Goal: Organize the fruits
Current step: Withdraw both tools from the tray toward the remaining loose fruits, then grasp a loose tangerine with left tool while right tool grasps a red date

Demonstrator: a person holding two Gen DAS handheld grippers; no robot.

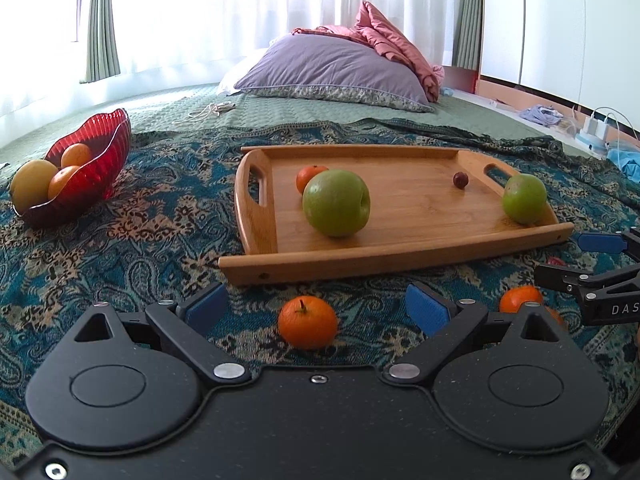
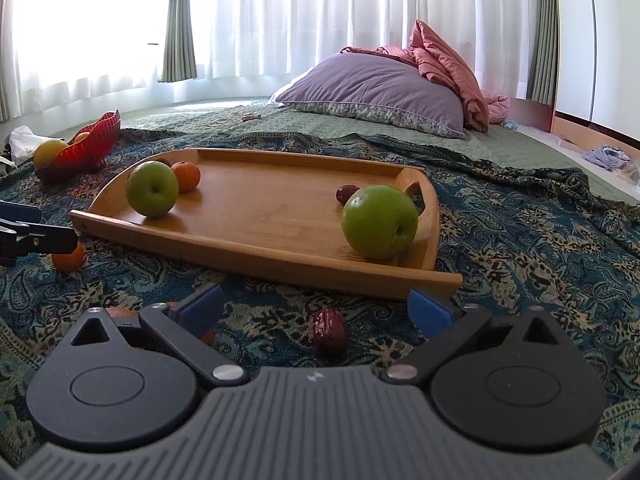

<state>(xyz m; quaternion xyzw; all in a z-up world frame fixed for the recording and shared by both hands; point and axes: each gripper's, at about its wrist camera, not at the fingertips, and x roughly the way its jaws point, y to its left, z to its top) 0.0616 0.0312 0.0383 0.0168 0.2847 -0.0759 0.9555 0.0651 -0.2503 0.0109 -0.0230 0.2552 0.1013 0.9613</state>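
Note:
My left gripper (image 1: 316,308) is open just above the patterned blanket, and a mandarin (image 1: 308,322) lies between its blue pads, touched by neither. My right gripper (image 2: 316,312) is open too, with a wrinkled red date (image 2: 330,331) on the blanket between its pads. Beyond both lies a wooden tray (image 1: 256,220) (image 2: 260,258). It holds two green apples (image 1: 336,203) (image 1: 524,199), a mandarin (image 1: 310,178) and a small date (image 1: 460,180). Another mandarin (image 1: 520,298) sits on the blanket at the right.
A red glass bowl (image 1: 92,172) (image 2: 86,148) with a yellow fruit and oranges stands at the far left. A purple pillow (image 1: 332,68) and pink bedding lie behind the tray. A cable (image 1: 210,111) rests on the green bedspread. Chargers and clutter are at the far right.

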